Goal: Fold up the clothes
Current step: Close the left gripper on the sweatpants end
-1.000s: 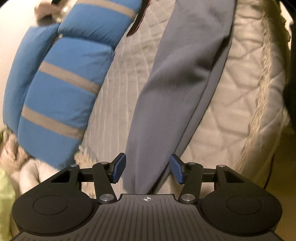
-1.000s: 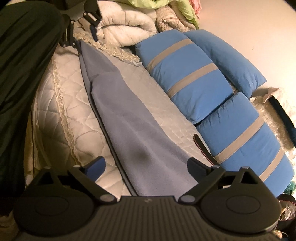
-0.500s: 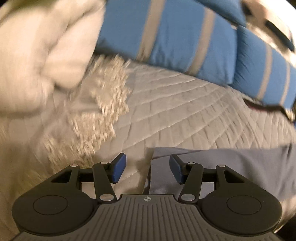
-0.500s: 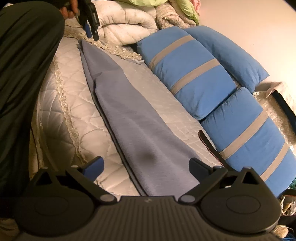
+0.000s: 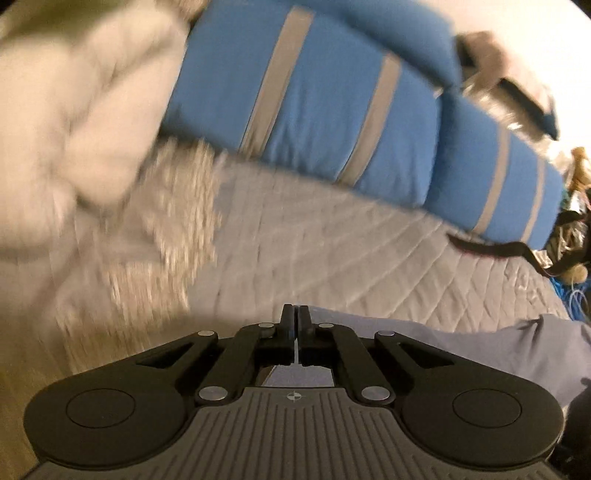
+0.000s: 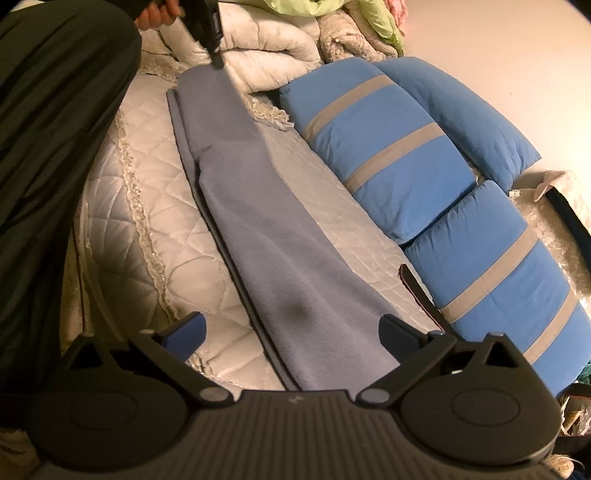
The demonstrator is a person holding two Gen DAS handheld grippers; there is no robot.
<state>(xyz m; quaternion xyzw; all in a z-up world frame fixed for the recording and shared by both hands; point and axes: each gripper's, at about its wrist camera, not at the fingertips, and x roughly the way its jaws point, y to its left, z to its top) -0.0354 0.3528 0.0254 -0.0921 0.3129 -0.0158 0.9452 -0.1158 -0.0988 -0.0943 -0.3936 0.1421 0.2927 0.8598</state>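
The left gripper (image 5: 295, 325) has its jaws pressed together at the far end of the grey-blue garment (image 6: 266, 221), having just been closing. From its own camera the cloth shows right under and behind the fingers (image 5: 286, 325), yet whether any fabric is actually pinched between them, I cannot tell; the pads meet with barely a slit. From the right wrist view, that same gripper (image 6: 218, 61) points down onto the garment's top corner, a hand (image 6: 157, 14) on it at the upper edge of the picture.

The garment lies long and narrow on the quilted bed (image 6: 122, 206), running from that far corner down toward the right gripper (image 6: 293, 330). It looks doubled lengthwise, with a dark edge along its left side. A lace trim (image 6: 140, 218) runs down the bedspread beside it.

The right gripper stands wide open and holds nothing; the near end of the garment sits between its two fingers, with the pads clear of the cloth on either side.

Along the right of the bed, blue pillows (image 6: 384, 147) with grey stripes lean against the wall. A dark strap (image 6: 417, 288) pokes out at their foot, just beside the garment. A white duvet (image 6: 266, 48) is heaped at the far end, a green cloth (image 6: 306, 5) on top. Dark fabric (image 6: 48, 147) of the person's clothing fills the left.
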